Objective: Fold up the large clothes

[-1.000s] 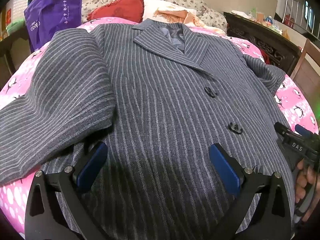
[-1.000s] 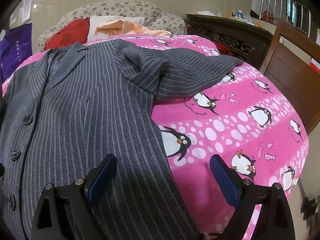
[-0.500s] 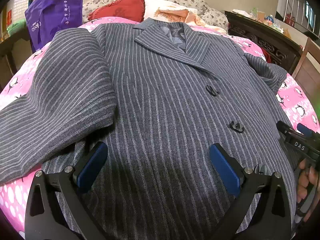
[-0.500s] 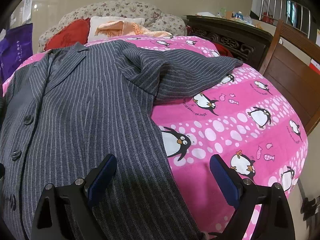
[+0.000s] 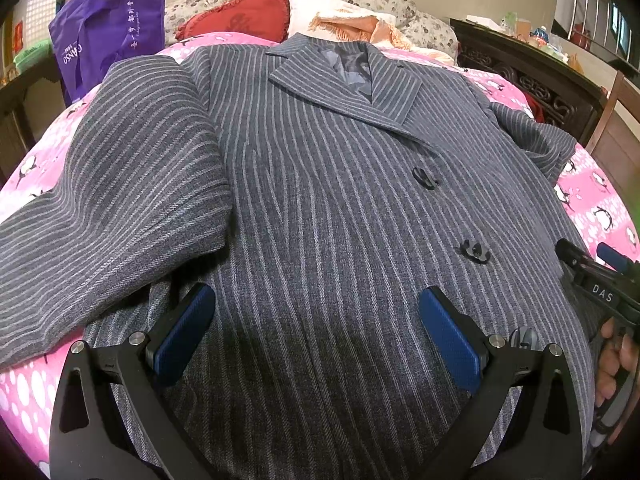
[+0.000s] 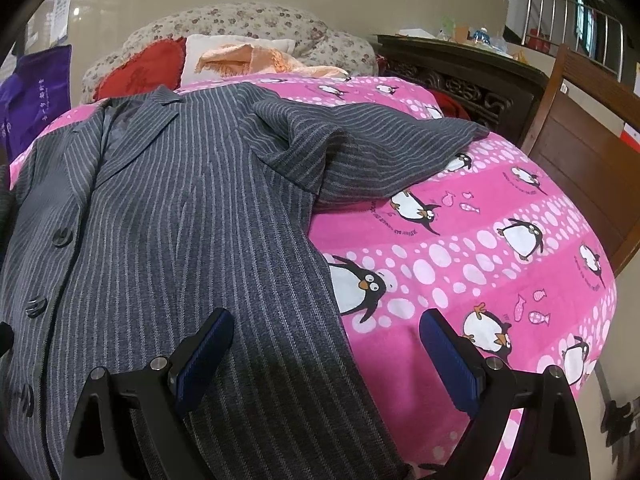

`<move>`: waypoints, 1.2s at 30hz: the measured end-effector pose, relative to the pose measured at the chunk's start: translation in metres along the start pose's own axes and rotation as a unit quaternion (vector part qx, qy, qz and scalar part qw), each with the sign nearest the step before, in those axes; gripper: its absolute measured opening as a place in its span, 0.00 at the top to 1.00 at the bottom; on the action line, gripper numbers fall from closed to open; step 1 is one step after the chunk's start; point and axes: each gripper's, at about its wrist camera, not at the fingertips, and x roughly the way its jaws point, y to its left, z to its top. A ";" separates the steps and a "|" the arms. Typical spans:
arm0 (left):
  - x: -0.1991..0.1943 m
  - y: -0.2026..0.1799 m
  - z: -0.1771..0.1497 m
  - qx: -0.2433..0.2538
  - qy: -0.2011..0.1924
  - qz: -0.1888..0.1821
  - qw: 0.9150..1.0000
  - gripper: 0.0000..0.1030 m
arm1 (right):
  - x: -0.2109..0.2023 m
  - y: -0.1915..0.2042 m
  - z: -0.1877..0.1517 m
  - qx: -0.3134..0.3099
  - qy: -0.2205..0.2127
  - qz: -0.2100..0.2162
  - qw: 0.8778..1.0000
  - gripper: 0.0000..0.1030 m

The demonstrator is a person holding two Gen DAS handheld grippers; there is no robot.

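1. Grey pinstriped wool fills most of both views: a large coat (image 5: 320,184) lies front-up on a bed, its collar toward the top of the frame and its hem at the bottom edge.
2. The coat rests on a pink bedspread (image 6: 500,280) printed with penguins and white dots, bare across the right half of the right wrist view.
3. One sleeve (image 5: 120,200) lies spread toward the left edge of the left wrist view; the other sleeve (image 6: 380,148) stretches toward the upper right of the right wrist view, bunched where it meets the shoulder.
4. Dark buttons (image 5: 474,250) run down the coat front, right of centre in the left wrist view (they look fastened).
5. The left gripper (image 5: 316,332) sits low in its frame over the lower coat front, its blue-padded fingers (image 5: 184,332) spread wide with nothing between them.
6. The right gripper (image 6: 324,354) is likewise wide apart and empty, straddling the coat's side edge: one finger over cloth, the other over bedspread.
7. At the right edge of the left wrist view a hand (image 5: 614,364) grips the other tool's handle.
8. At the head of the bed, upper centre, lie a red cushion (image 5: 240,16) and a floral pillow (image 6: 248,24); a purple bag (image 5: 108,28) hangs upper left.
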 end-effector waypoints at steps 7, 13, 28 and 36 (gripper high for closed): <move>0.000 0.000 -0.001 -0.001 0.002 -0.002 1.000 0.00 | -0.002 -0.002 -0.001 0.003 -0.006 0.005 1.000 0.10; 0.000 -0.002 -0.002 0.005 0.003 0.007 1.000 0.00 | -0.004 -0.003 -0.002 0.007 -0.011 0.012 1.000 0.10; 0.000 0.000 -0.001 0.002 0.004 0.006 1.000 0.00 | -0.090 0.022 0.048 -0.040 -0.097 0.161 0.981 0.00; -0.001 0.000 -0.002 0.001 0.003 0.004 1.000 0.00 | -0.009 0.057 0.015 -0.124 0.005 0.215 0.969 0.03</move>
